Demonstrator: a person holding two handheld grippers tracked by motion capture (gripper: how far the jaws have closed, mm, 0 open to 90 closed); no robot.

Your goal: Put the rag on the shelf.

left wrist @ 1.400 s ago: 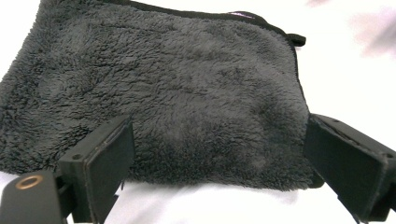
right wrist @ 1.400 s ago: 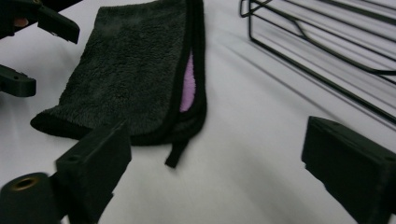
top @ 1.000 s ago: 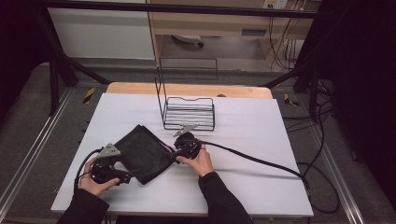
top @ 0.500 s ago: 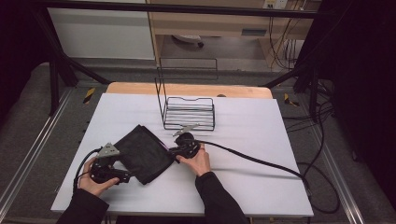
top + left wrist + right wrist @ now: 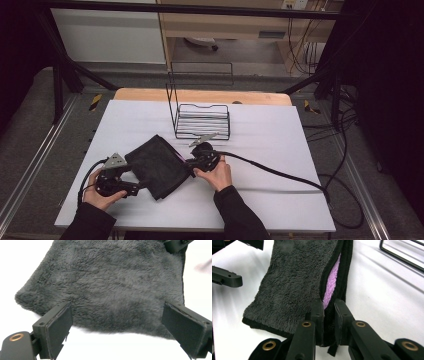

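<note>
While the right gripper (image 5: 328,315) pinches the folded dark towel (image 5: 156,165) on the table (image 5: 280,140), advance the wide-spread left gripper (image 5: 116,325) over the near hem before closing, keeping layers aligned.

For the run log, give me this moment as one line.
left gripper: open, at cloth edge | right gripper: shut on cloth | wire rack: behind, apart
</note>
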